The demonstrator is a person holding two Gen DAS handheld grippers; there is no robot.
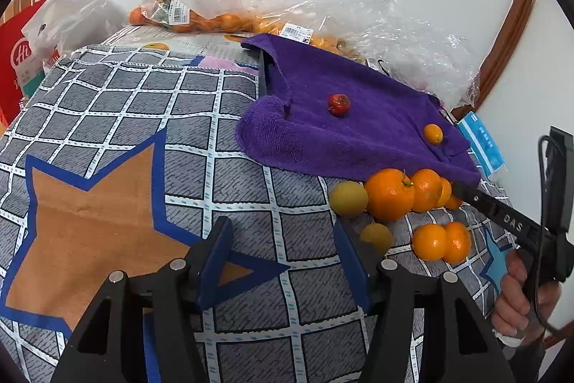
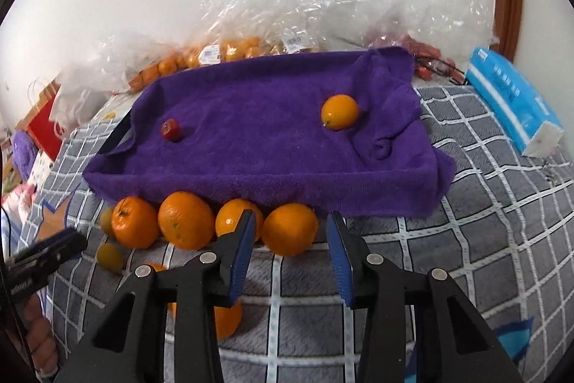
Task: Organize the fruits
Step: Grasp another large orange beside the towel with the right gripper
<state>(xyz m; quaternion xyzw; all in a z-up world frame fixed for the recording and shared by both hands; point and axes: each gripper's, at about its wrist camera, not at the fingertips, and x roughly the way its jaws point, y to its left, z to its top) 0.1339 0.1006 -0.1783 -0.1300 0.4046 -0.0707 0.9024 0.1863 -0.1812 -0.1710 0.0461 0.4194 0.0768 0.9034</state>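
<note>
Black tongs (image 2: 290, 236) (blue pads (image 2: 244, 253)), silver screws (image 2: 206, 257).

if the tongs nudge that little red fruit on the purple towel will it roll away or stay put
The little red fruit looks round, so a push would probably set it rolling. The purple towel is soft pile and seems to dip between raised edges, which should slow it. It looks tiny and probably light, so pinch gently.

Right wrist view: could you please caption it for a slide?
Open right gripper nears an orange beside the purple towel.
</note>
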